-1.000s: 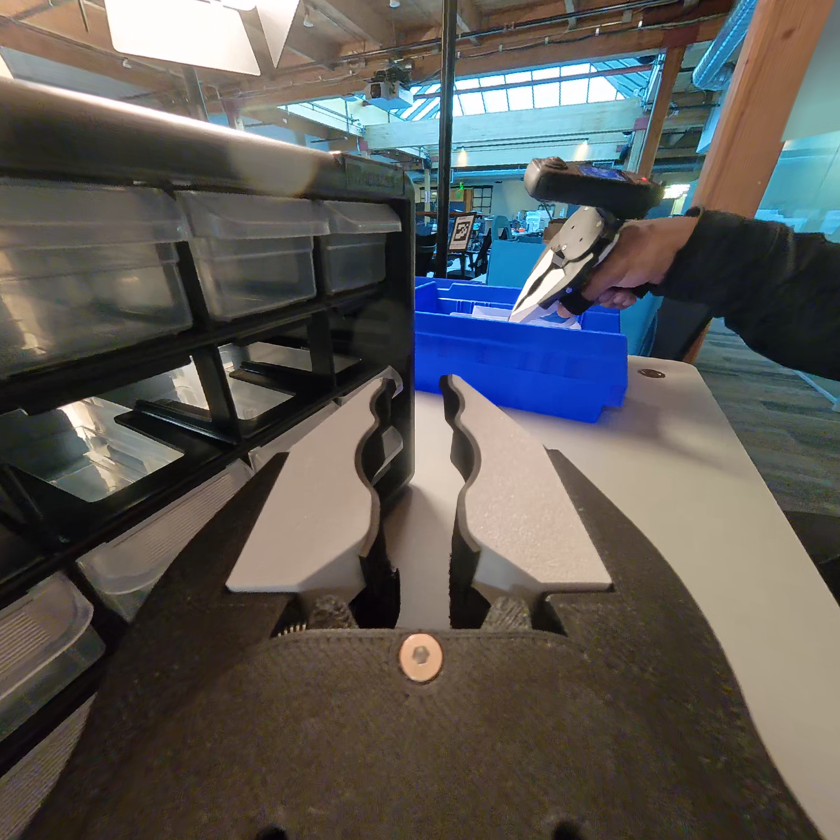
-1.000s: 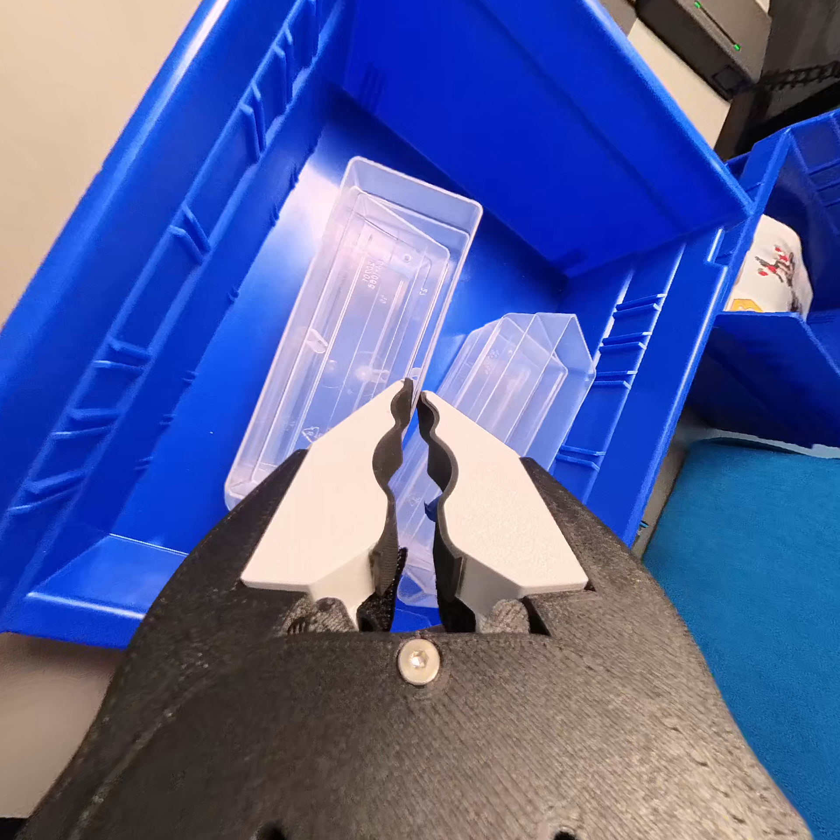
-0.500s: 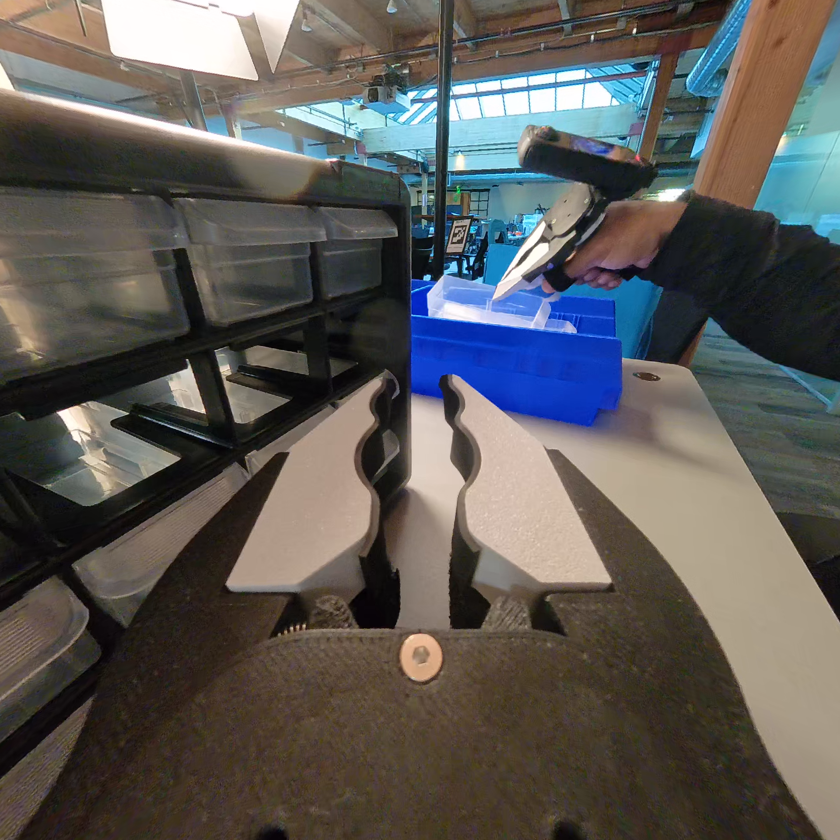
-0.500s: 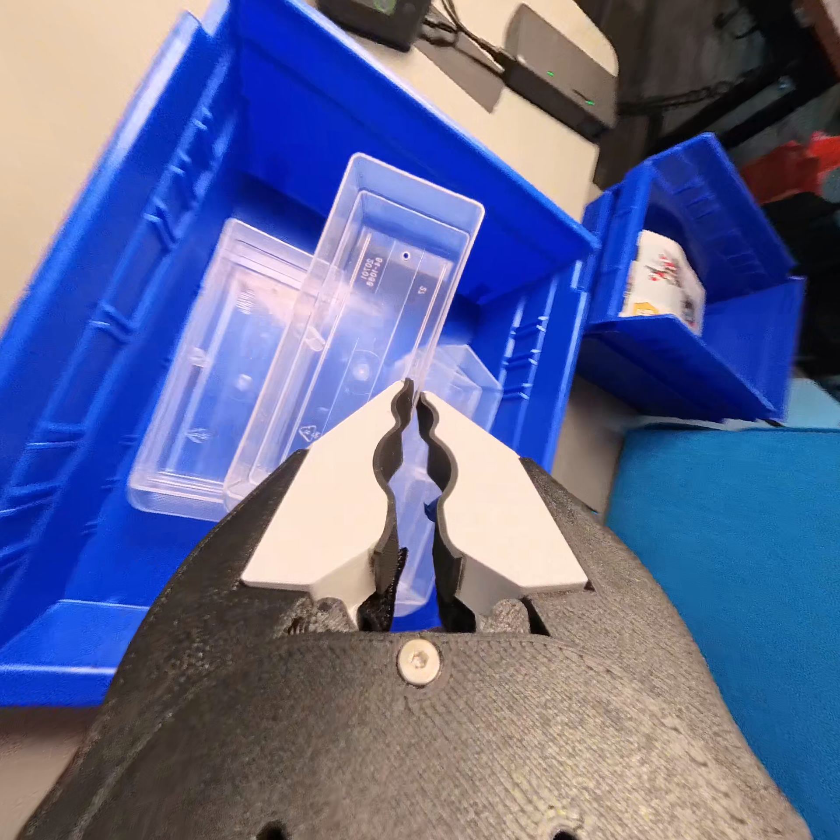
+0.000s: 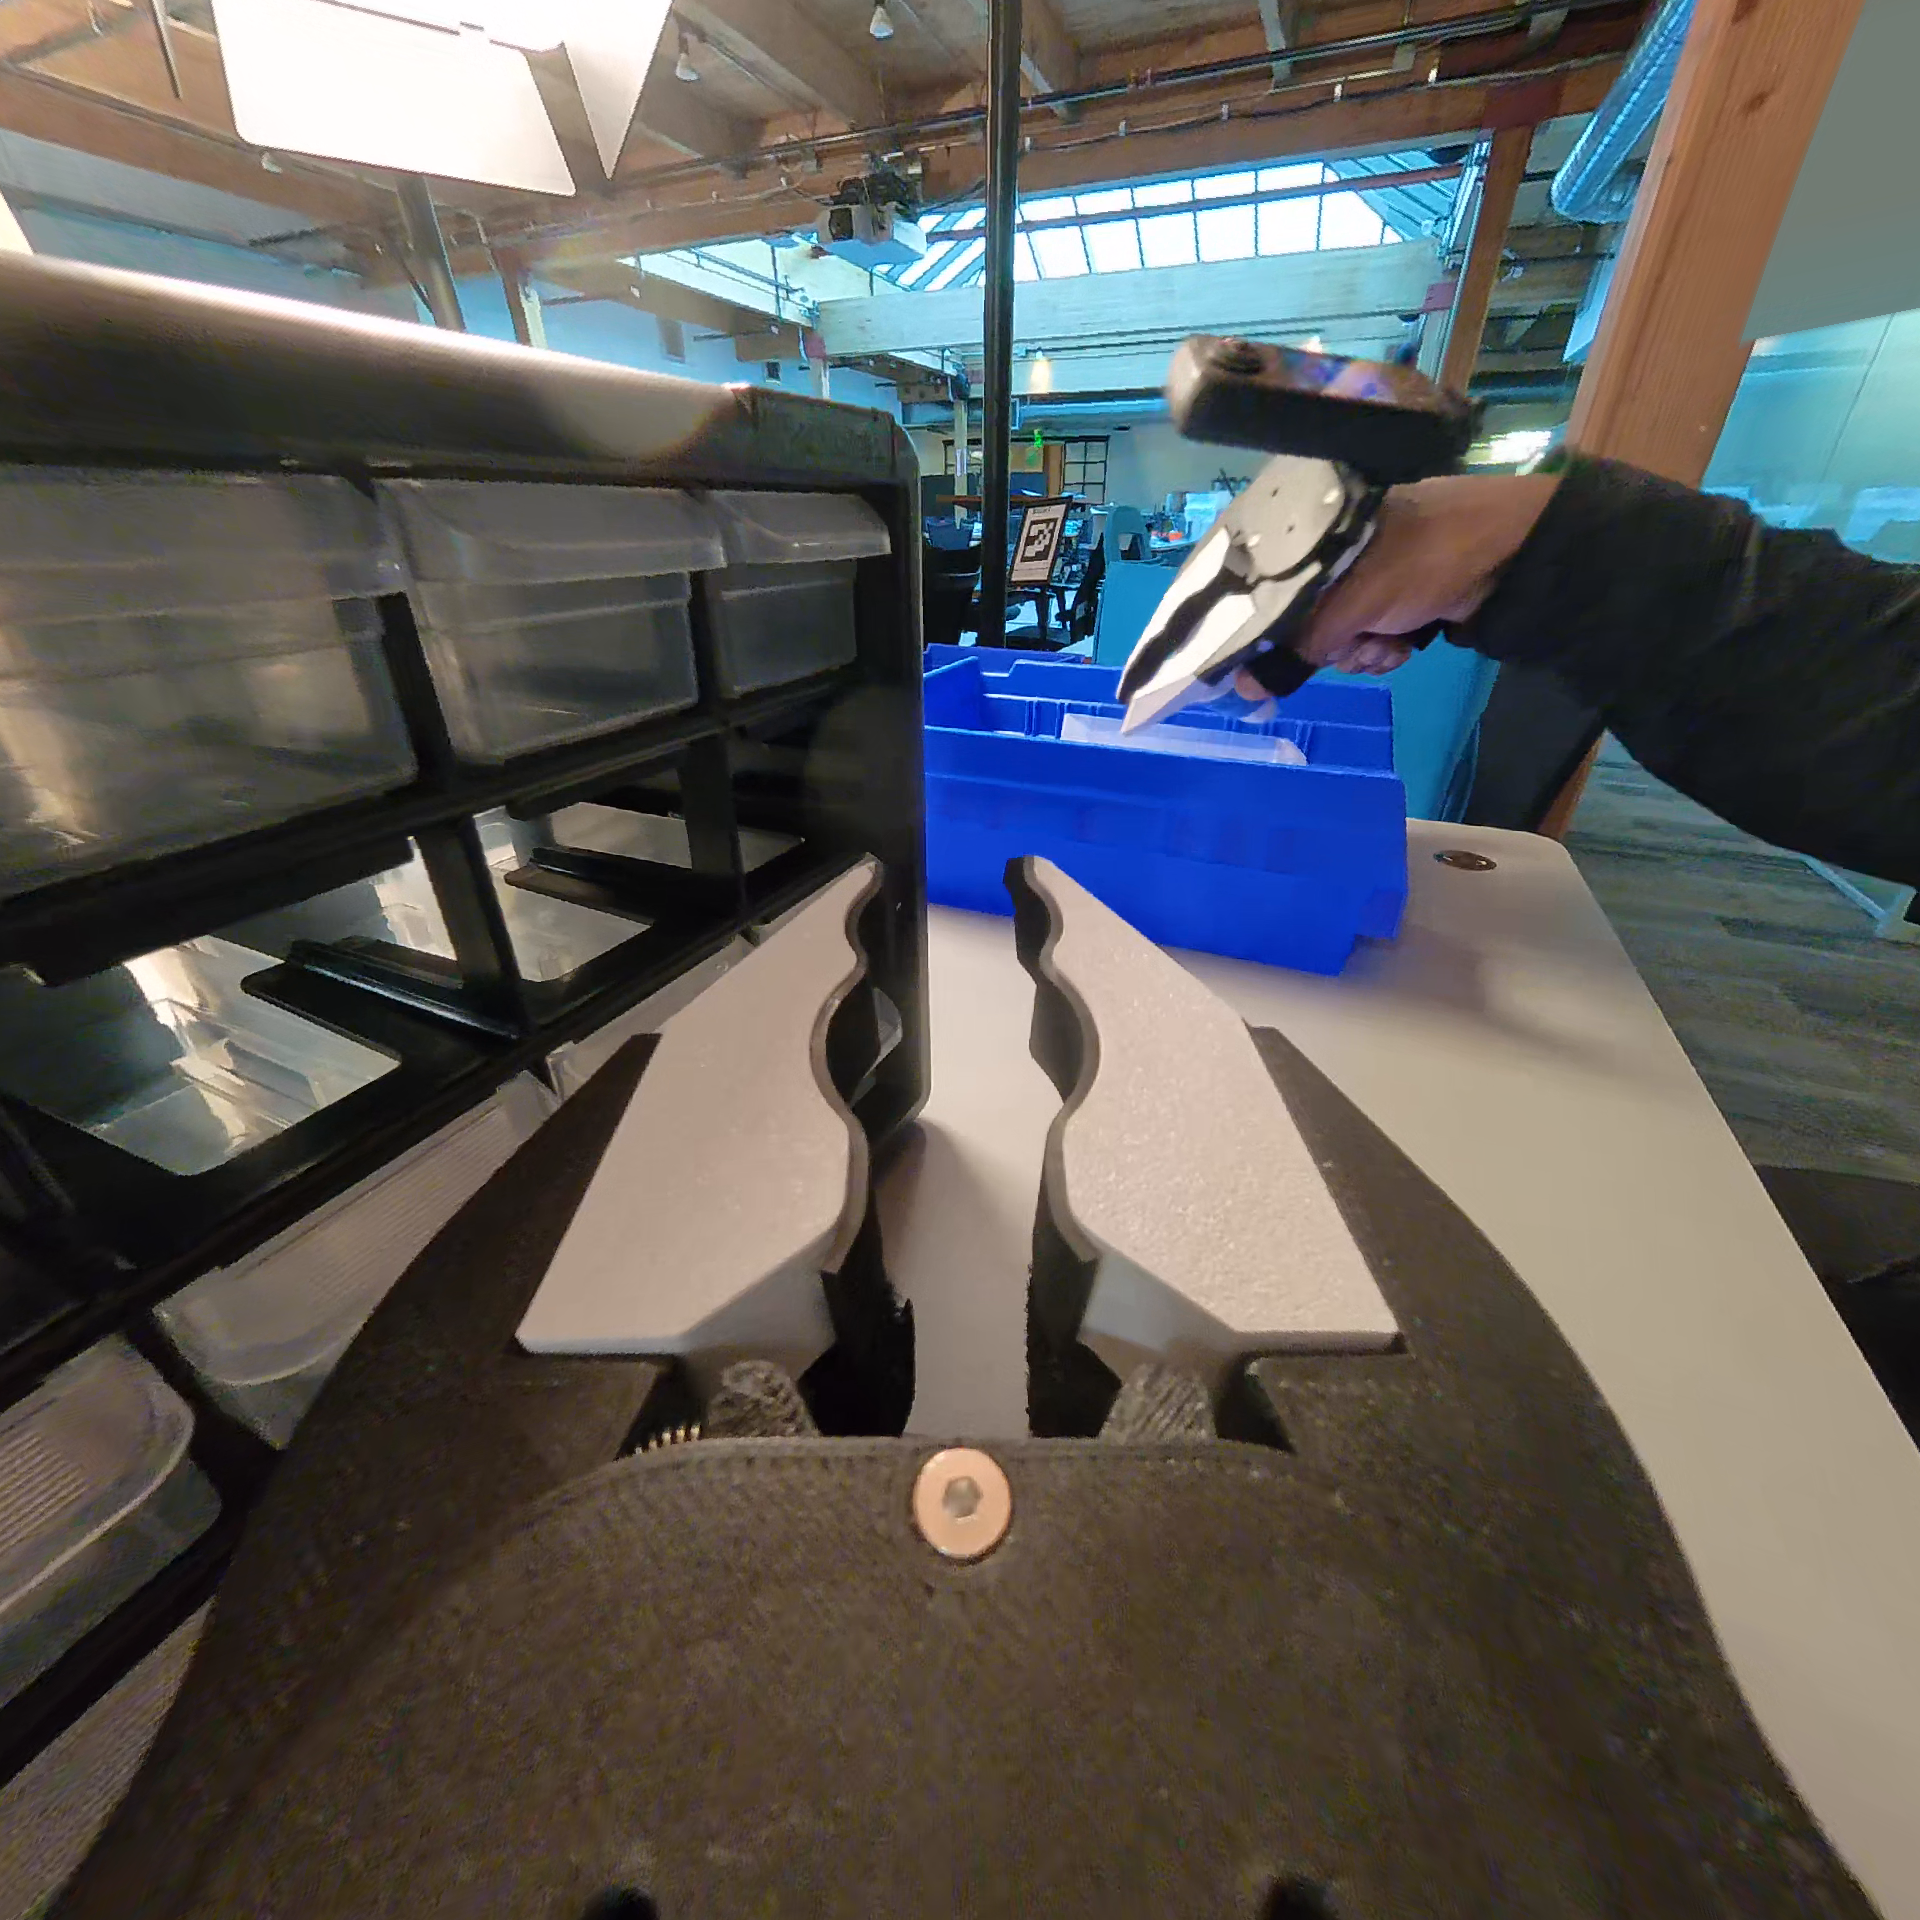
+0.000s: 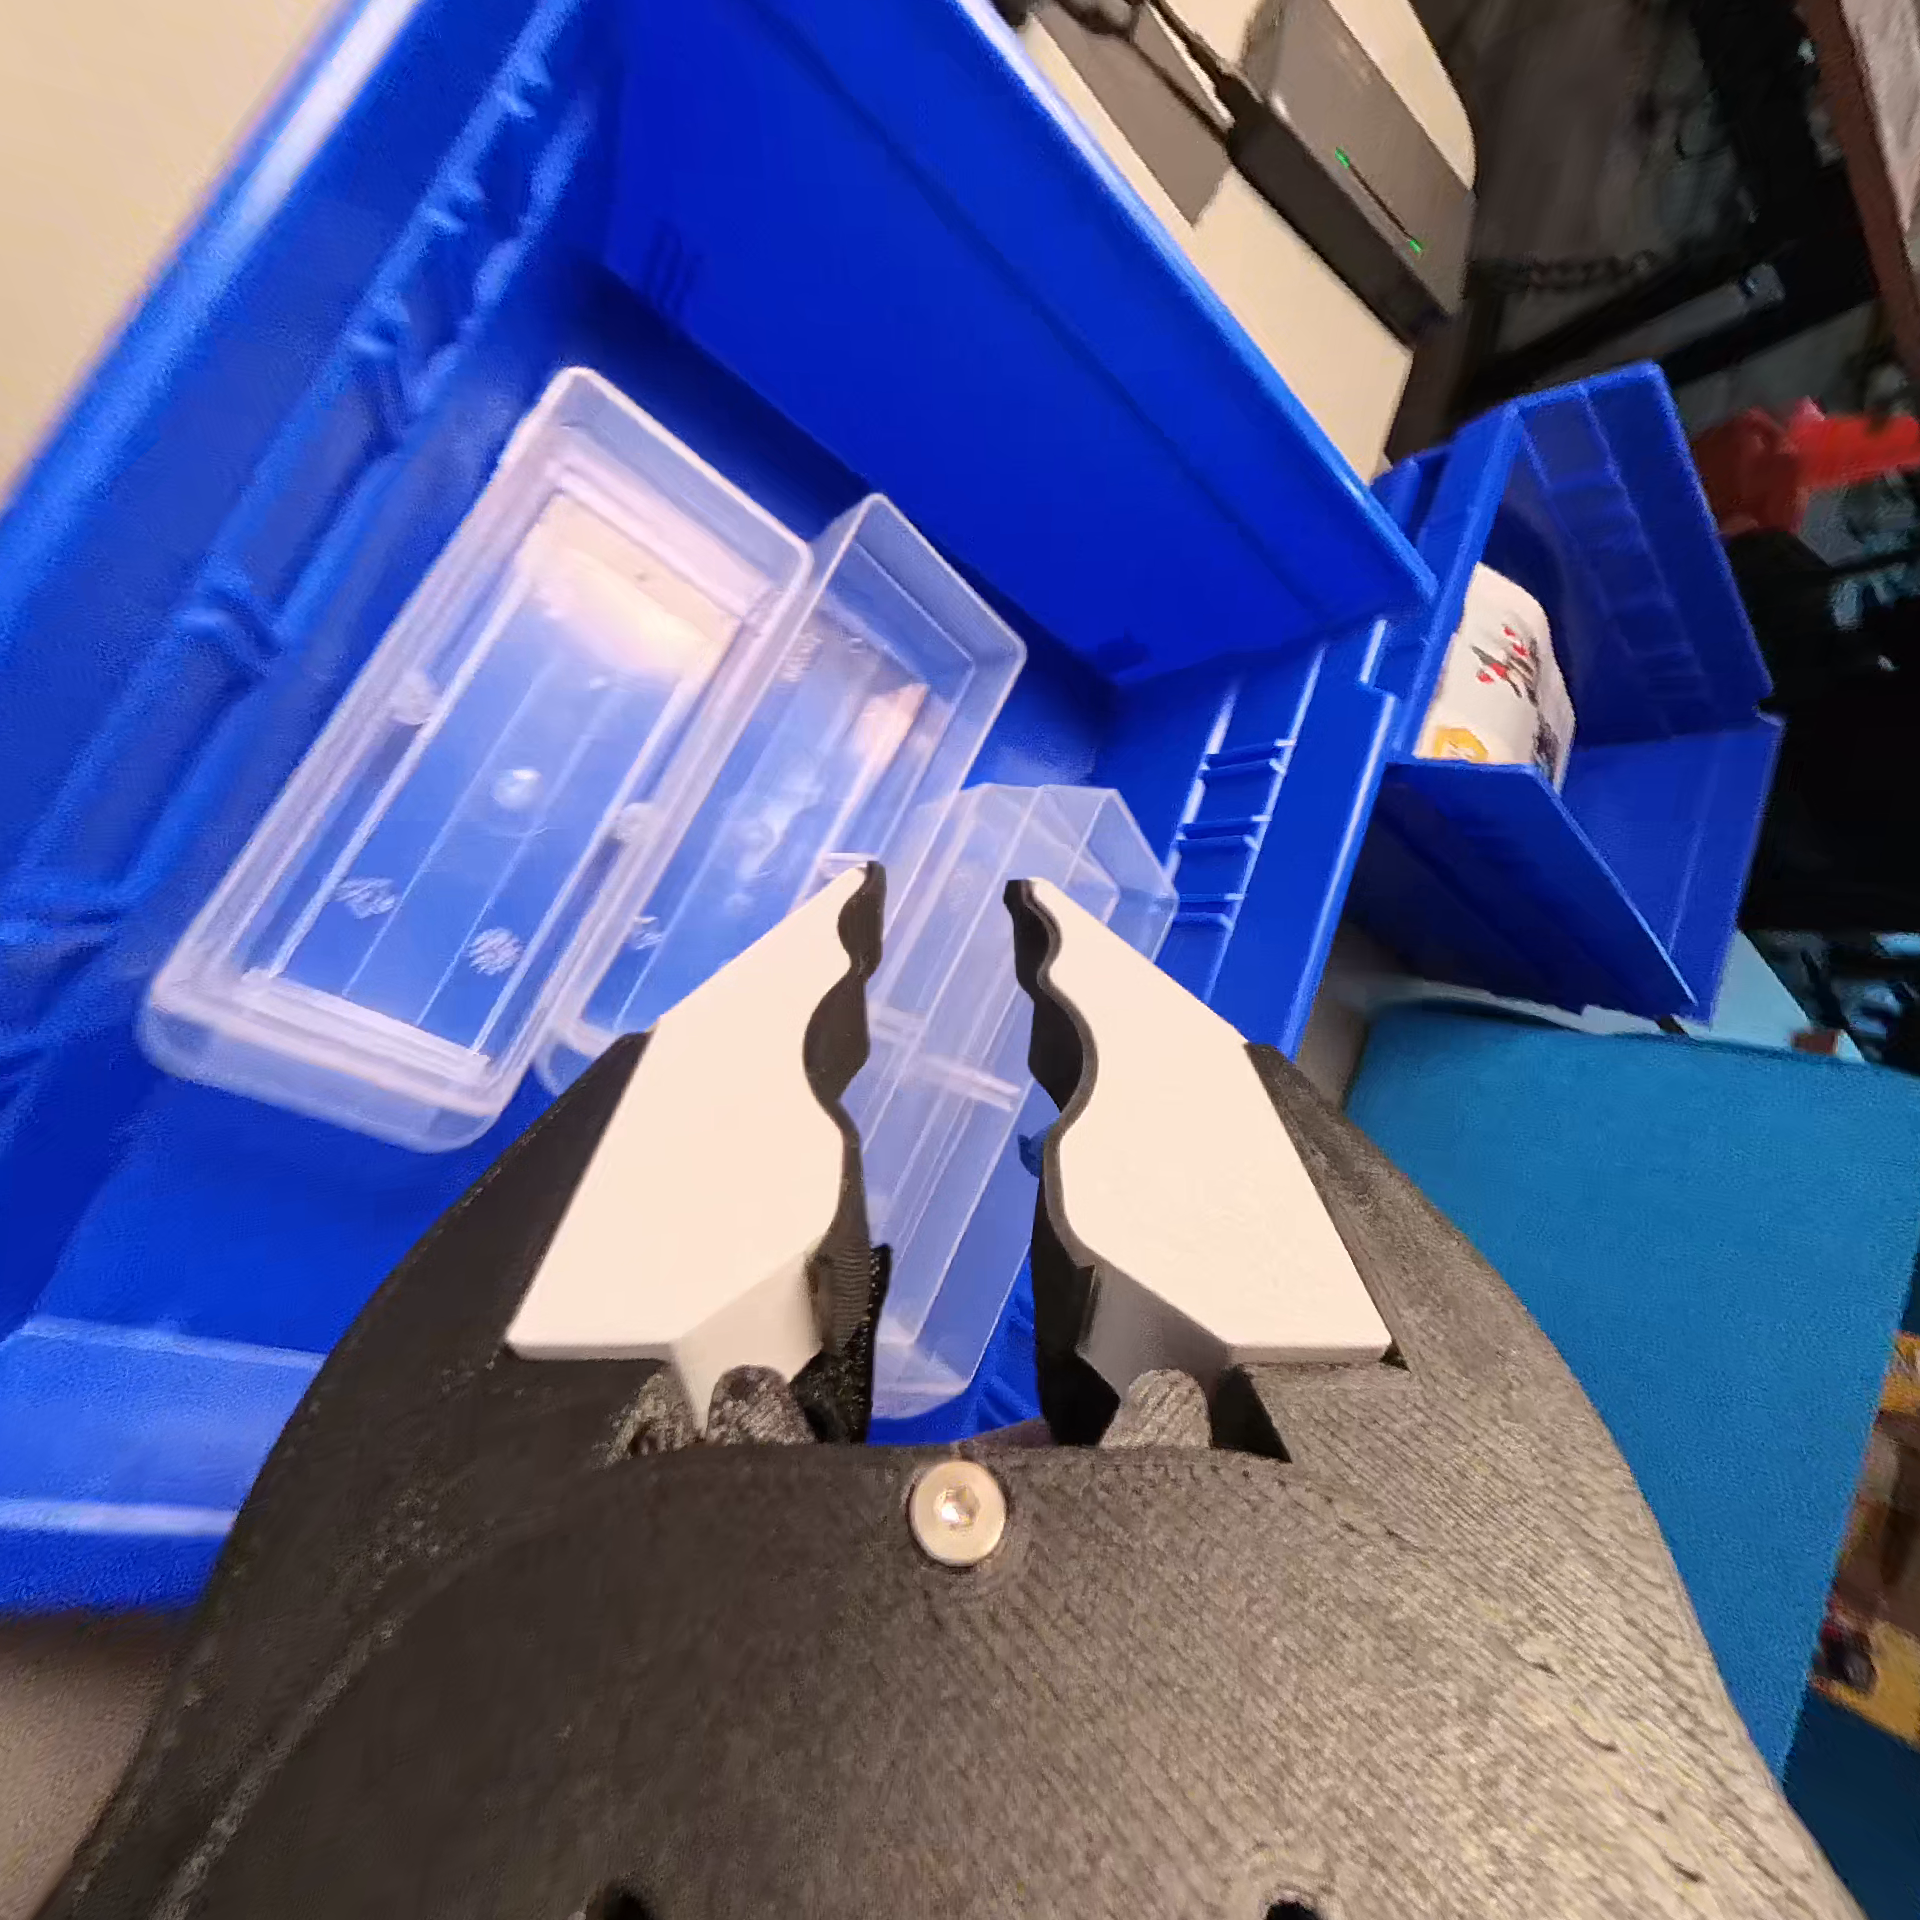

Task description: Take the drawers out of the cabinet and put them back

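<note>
Clear drawer [image 6: 769, 769] now free of parted right fingers [image 6: 727, 1122].

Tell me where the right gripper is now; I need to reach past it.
In the left wrist view the right gripper hangs at upper right, tips down over the blue bin beyond the cabinet, above the clear drawers lying in it.

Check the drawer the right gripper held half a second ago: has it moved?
Yes. The clear drawer has dropped from above the blue bin's rim to lie inside it beside another drawer; the right gripper is open.
</note>
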`<state>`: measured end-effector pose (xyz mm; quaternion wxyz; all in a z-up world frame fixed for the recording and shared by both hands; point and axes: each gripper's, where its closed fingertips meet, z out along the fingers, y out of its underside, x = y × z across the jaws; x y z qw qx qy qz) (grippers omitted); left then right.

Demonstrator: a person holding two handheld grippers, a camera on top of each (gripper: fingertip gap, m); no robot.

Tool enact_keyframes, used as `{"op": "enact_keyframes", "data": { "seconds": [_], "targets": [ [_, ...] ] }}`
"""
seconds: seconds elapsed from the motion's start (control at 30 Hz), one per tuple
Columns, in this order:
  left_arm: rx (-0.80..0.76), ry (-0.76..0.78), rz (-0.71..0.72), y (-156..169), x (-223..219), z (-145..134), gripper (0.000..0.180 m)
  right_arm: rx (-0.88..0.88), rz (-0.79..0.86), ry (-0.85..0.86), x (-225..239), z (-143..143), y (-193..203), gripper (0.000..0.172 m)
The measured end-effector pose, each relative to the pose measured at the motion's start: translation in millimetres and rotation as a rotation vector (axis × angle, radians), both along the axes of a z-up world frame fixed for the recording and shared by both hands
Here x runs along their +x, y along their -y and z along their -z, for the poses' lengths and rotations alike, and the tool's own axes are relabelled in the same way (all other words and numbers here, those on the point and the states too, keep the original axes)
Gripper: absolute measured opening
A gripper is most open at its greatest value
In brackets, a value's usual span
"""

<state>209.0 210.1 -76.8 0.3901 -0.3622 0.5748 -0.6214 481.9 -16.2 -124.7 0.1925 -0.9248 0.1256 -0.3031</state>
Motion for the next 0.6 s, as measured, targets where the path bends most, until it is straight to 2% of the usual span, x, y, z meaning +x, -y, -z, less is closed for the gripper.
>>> {"op": "enact_keyframes", "data": {
  "seconds": [0.1, 0.23, 0.33, 0.43, 0.6],
  "targets": [
    [-0.001, 0.005, 0.002, 0, -1, -2, 0.023, 0.022, -0.143, -0.091, -37, 3, -1, 0.029],
    [0.002, 0.008, 0.003, 2, -1, -3, 0.023, -0.072, -0.311, -0.231, -93, 37, 8, 0.026],
    [0.004, 0.007, 0.005, 3, -1, -2, 0.023, -0.13, -0.394, -0.326, -121, 62, 7, 0.006],
    [0.01, 0.006, 0.007, 5, -1, -1, 0.023, -0.135, -0.4, -0.349, -123, 73, -7, 0.002],
    [0.014, 0.011, 0.002, 4, -1, -2, 0.023, -0.094, -0.284, -0.269, -87, 76, -27, 0.004]
  ]
}}
